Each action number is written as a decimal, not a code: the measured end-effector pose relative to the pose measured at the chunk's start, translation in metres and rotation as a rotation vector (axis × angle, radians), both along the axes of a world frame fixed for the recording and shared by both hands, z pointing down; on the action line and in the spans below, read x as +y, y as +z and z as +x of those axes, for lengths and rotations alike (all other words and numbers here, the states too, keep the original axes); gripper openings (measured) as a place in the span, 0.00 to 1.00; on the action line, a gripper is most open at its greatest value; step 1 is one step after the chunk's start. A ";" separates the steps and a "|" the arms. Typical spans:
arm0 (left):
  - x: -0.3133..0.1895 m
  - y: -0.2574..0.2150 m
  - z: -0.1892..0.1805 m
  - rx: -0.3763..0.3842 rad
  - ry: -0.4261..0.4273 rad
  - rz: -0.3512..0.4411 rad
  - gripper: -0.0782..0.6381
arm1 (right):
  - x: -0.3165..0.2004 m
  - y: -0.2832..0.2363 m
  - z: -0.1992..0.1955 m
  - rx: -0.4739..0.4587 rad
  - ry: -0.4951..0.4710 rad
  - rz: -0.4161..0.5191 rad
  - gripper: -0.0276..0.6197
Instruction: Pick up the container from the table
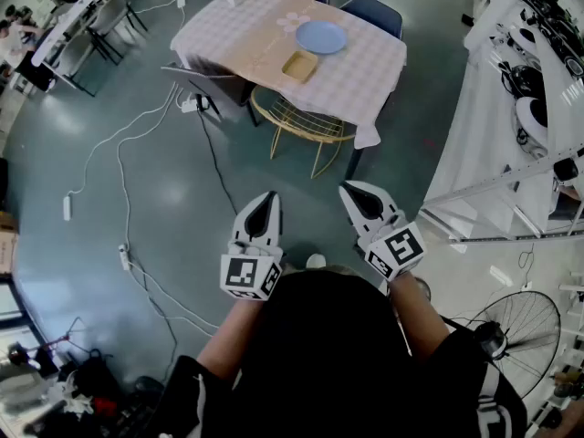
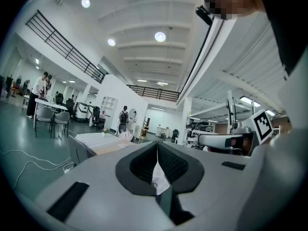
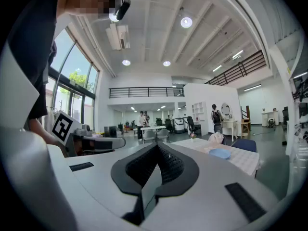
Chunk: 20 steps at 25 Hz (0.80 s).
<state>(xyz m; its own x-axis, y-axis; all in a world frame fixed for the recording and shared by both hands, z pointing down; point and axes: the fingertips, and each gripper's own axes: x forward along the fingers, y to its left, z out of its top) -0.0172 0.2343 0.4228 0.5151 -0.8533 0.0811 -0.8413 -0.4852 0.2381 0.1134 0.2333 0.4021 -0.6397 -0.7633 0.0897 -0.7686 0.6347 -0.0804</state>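
No legible text, no brands, no numbers, no signs

The person wears a black short-sleeved top (image 1: 319,354); its right sleeve (image 1: 497,407) carries white stripes. The left gripper (image 1: 266,199) and right gripper (image 1: 352,191) look alike. Each has a smooth white shell that tapers to a point at the far end, with a black teardrop-shaped opening on top. Each near end bears a marker cube (image 1: 248,276) printed with black squares on white. In both gripper views the pads (image 2: 173,162) are black and finely ribbed, and 2 dark rectangular slots (image 3: 81,166) mark each shell.
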 end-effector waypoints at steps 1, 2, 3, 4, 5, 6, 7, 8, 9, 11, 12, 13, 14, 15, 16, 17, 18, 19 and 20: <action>0.002 0.000 0.003 0.008 0.004 -0.001 0.12 | 0.002 0.000 0.003 -0.008 0.004 0.003 0.04; 0.004 0.001 0.005 0.015 0.007 -0.002 0.12 | 0.004 0.000 0.005 -0.018 0.009 0.004 0.04; 0.006 0.001 0.008 0.018 0.010 -0.003 0.12 | 0.006 0.000 0.009 -0.029 0.016 -0.001 0.04; 0.008 0.002 0.011 0.017 0.014 -0.005 0.12 | 0.007 0.001 0.012 -0.041 0.023 -0.010 0.04; 0.009 0.003 0.014 0.010 0.018 -0.008 0.12 | 0.007 0.002 0.016 -0.048 0.033 -0.021 0.04; 0.010 0.005 0.016 0.001 0.024 -0.015 0.12 | 0.006 0.004 0.020 -0.048 0.047 -0.030 0.04; 0.010 0.007 0.018 -0.007 0.031 -0.023 0.12 | 0.005 0.005 0.025 -0.041 0.070 -0.035 0.04; 0.010 0.008 0.019 -0.010 0.037 -0.027 0.12 | 0.003 0.007 0.030 -0.032 0.097 -0.036 0.04; 0.011 0.008 0.019 -0.010 0.039 -0.026 0.12 | 0.002 0.008 0.036 -0.025 0.123 -0.036 0.04; 0.010 0.005 0.017 -0.012 0.032 -0.013 0.12 | 0.001 0.011 0.045 -0.021 0.162 -0.041 0.06; 0.009 0.004 0.016 -0.012 0.029 -0.007 0.12 | -0.001 0.013 0.049 -0.021 0.174 -0.049 0.13; 0.008 0.004 0.016 -0.010 0.031 -0.006 0.12 | -0.002 0.016 0.052 -0.023 0.180 -0.060 0.21; 0.006 0.006 0.017 -0.005 0.040 -0.013 0.12 | -0.004 0.019 0.055 -0.026 0.182 -0.072 0.25; 0.005 0.008 0.019 0.000 0.055 -0.026 0.13 | -0.004 0.022 0.057 -0.028 0.180 -0.085 0.26; 0.005 0.011 0.022 0.004 0.070 -0.041 0.23 | -0.005 0.024 0.058 -0.028 0.176 -0.097 0.27; 0.005 0.013 0.024 0.005 0.080 -0.051 0.33 | -0.005 0.027 0.059 -0.027 0.173 -0.109 0.29; 0.005 0.014 0.025 0.004 0.084 -0.055 0.34 | -0.005 0.029 0.059 -0.025 0.172 -0.118 0.29; 0.006 0.014 0.026 0.001 0.084 -0.053 0.34 | -0.005 0.030 0.059 -0.023 0.171 -0.124 0.29; 0.007 0.013 0.026 0.000 0.081 -0.049 0.34 | -0.005 0.031 0.059 -0.022 0.169 -0.126 0.29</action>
